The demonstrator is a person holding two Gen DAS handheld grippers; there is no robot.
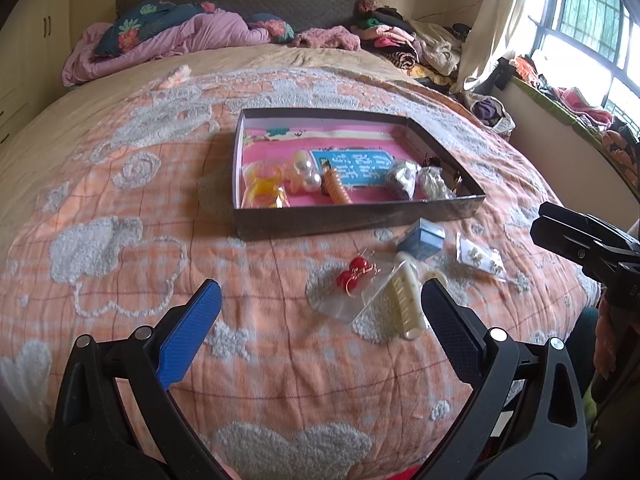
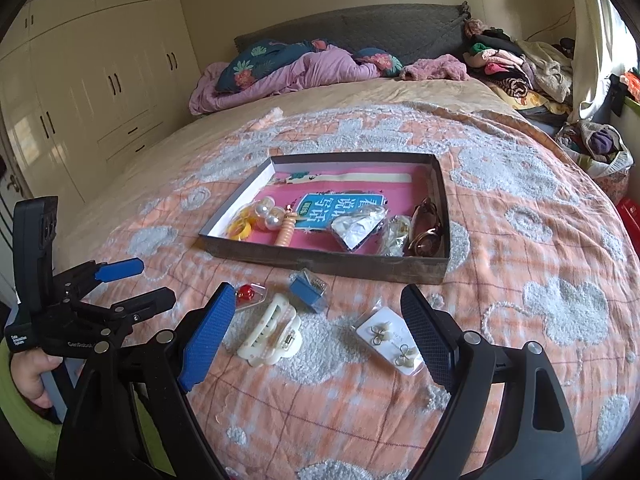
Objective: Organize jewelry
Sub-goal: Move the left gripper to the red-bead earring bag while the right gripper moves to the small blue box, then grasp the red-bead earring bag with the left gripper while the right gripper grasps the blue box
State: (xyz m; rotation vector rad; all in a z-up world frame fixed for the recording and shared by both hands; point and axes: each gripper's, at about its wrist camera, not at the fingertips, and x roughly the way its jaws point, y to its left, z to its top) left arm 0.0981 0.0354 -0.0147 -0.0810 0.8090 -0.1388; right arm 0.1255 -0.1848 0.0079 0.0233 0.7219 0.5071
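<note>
From the left wrist view, the left gripper [image 1: 320, 312] is hanging wide open and empty over the bed [image 1: 120, 200]. Just ahead of it are lying one pair of red earrings [image 1: 354, 274] in a clear bag and one cream hair clip [image 1: 406, 304]. It looks like the picking-up step is starting.

From the right wrist view, the right gripper [image 2: 320, 340] is also gaping wide and holding nothing. One earring card [image 2: 390, 342] and one small blue box [image 2: 309, 289] are waiting near the tray [image 2: 320, 264]. Next, a gripper probably needs to drop down and pinch one piece.
</note>
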